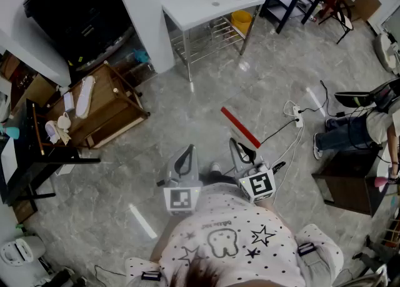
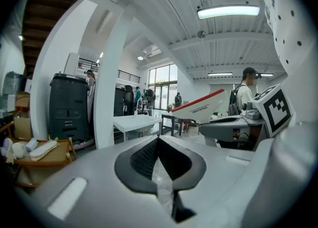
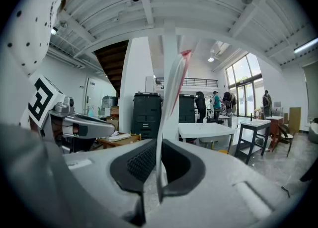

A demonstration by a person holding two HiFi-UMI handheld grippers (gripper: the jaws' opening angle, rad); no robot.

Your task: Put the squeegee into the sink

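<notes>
Transport stage, seen from the head view. Nearest the person, the left claw [image 1: 186,154] has its jaws together on nothing and takes no part in the carry. Just beside it, the right claw [image 1: 240,149] is clamped on the squeegee [image 1: 240,127]. The thin white blade is pinched edge-on between the pads, and its red-trimmed end sticks out ahead and upward. Both claws point roughly level, only slightly downward, over the grey marbled floor [image 1: 187,110]. The sink [image 1: 187,4], a white basin on a metal frame, stands well apart across open floor, with nothing visible between it and the squeegee. Judged state of the task: the pick-up is done and the grip looks firm. The walk to the basin, lowering the squeegee inside its rim and letting go are not yet done.
</notes>
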